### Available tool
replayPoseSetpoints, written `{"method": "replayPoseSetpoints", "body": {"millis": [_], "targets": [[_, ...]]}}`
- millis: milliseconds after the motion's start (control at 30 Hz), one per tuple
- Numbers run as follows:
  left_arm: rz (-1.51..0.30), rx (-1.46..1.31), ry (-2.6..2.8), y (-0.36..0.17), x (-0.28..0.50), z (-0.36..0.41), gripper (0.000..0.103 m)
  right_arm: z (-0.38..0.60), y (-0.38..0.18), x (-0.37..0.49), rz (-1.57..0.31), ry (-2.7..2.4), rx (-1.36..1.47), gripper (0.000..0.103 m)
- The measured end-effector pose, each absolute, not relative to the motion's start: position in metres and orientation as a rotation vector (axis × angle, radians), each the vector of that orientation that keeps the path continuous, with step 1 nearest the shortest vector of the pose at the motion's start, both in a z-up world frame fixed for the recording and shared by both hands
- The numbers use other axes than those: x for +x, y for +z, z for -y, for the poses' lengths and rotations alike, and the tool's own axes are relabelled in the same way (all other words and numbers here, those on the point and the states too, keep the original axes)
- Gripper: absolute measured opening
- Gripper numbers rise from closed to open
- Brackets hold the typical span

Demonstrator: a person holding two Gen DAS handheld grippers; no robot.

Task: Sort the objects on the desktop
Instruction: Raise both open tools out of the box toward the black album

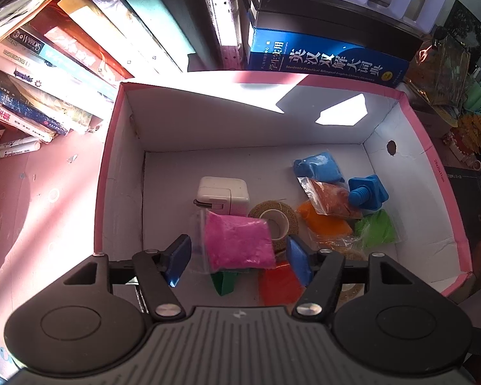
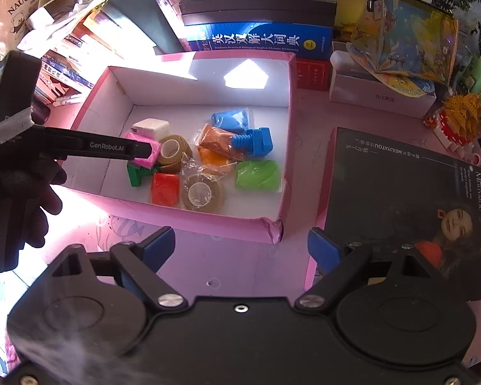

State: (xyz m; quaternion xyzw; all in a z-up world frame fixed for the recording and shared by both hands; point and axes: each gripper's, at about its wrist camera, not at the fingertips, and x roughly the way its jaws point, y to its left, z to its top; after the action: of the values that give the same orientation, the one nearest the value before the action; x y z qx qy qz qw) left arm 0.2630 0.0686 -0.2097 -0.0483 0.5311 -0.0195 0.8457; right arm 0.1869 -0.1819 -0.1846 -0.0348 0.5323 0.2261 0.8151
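Note:
A pink-rimmed white box [image 1: 112,147] [image 2: 208,224] holds several sorted items. My left gripper [image 1: 237,256] is open inside the box, its blue pads either side of a pink clay packet [image 1: 237,243] [image 2: 144,150] without gripping it; the packet rests on other items. Around it lie a white charger [image 1: 224,192] [image 2: 150,126], a tape roll [image 1: 277,221] [image 2: 173,147], a blue toy bolt [image 1: 367,192] [image 2: 253,142], and orange, green, red and blue packets. My right gripper [image 2: 240,247] is open and empty over the pink desk in front of the box.
Leaning books [image 1: 48,64] stand left of the box and a blue dictionary [image 1: 327,57] [image 2: 259,40] behind it. A dark boxed product [image 2: 400,208] lies right of the box. White markers [image 1: 12,149] lie at far left. A toy brick building [image 2: 461,118] stands at right.

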Motion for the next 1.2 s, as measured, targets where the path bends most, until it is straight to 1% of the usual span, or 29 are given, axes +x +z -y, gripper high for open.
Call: {"method": "replayPoseSetpoints", "body": {"millis": [67, 333, 767, 800, 833, 900, 1200], "targets": [[-1.122, -0.103, -0.037, -0.210, 0.263, -0.069, 0.070, 0.182, -0.184, 0.186, -1.137, 0.481, -0.079, 0.090], [-1.094, -0.099, -0.036, -0.200, 0.254, -0.068, 0.074, 0.184, -0.185, 0.181, -1.140, 0.470, -0.092, 0.090], [-0.975, -0.025, -0.062, -0.153, 0.215, -0.067, 0.075, 0.197, -0.181, 0.163, -1.128, 0.417, -0.075, 0.090], [-0.961, -0.020, -0.071, -0.148, 0.211, -0.067, 0.077, 0.198, -0.181, 0.161, -1.125, 0.411, -0.069, 0.090], [-0.948, -0.016, -0.081, -0.143, 0.207, -0.067, 0.086, 0.200, -0.180, 0.159, -1.122, 0.405, -0.063, 0.090], [-0.920, -0.016, -0.107, -0.132, 0.197, -0.067, 0.097, 0.203, -0.177, 0.153, -1.118, 0.388, -0.048, 0.090], [-0.879, -0.049, -0.282, -0.108, 0.151, -0.059, 0.100, 0.223, -0.164, 0.118, -1.079, 0.289, 0.027, 0.090]]}}
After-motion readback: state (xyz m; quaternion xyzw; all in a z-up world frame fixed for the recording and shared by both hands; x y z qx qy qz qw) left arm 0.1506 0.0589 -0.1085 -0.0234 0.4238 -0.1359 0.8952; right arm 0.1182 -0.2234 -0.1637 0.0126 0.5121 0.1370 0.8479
